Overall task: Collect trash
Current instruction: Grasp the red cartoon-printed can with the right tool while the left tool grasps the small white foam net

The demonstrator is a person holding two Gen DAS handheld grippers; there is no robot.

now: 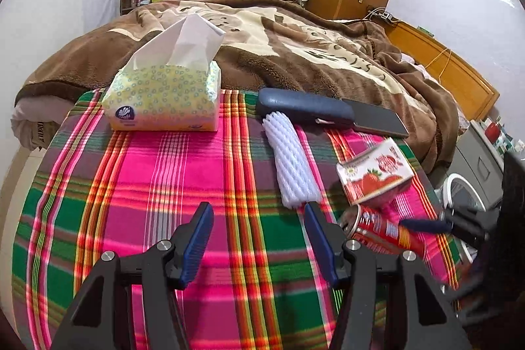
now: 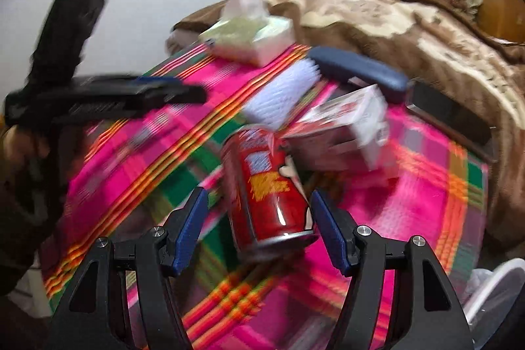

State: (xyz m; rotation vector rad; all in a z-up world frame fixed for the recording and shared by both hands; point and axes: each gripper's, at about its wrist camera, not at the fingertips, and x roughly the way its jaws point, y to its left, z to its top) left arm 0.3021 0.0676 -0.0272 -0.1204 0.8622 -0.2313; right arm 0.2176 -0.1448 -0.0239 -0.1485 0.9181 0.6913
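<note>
Between the right gripper's [image 2: 259, 230] parted jaws lies the red can [image 2: 267, 186], ungripped.
On its side beside the strawberry carton [image 2: 341, 133], long axis running away; left gripper [image 1: 259, 243], empty, farther off.

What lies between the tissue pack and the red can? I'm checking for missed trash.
In the left wrist view, only the white foam net sleeve lies between tissue pack and red can.

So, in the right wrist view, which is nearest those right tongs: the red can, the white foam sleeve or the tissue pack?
1. Red can, lying between the right tongs, which are open.
2. White foam sleeve, beyond the can, mid-table.
3. Tissue pack, farthest, at the table's far edge by the bed.
</note>
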